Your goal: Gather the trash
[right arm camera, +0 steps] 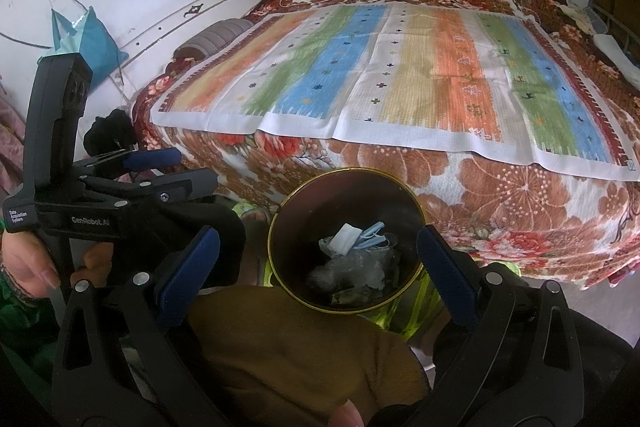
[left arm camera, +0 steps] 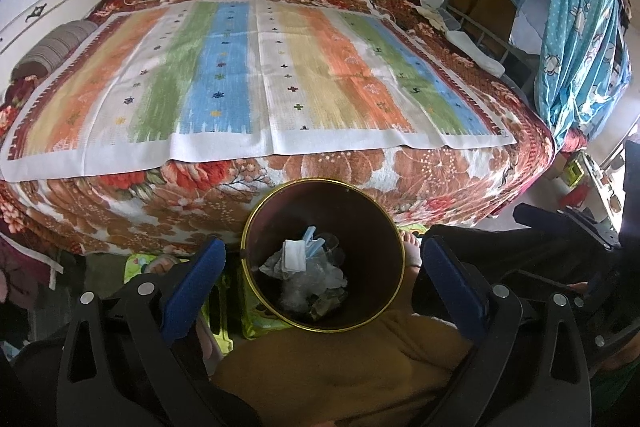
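Note:
A round dark bin with a gold rim (left arm camera: 256,223) stands on the floor in front of the bed; it also shows in the right wrist view (right arm camera: 280,215). Inside lies trash (left arm camera: 304,267): a blue and white face mask, crumpled clear plastic and dark scraps, seen too in the right wrist view (right arm camera: 356,259). My left gripper (left arm camera: 322,267) hangs above the bin, open and empty, its blue pads either side. My right gripper (right arm camera: 318,263) is open and empty above the bin. The left gripper body (right arm camera: 120,187) shows at the right view's left, held by a hand.
A bed with a floral blanket (left arm camera: 440,171) and a striped cloth (left arm camera: 248,79) fills the space behind the bin. A grey pillow (left arm camera: 56,47) lies at its left end. A blue curtain (left arm camera: 576,39) hangs right. The person's mustard-clad lap (left arm camera: 340,367) lies below the grippers.

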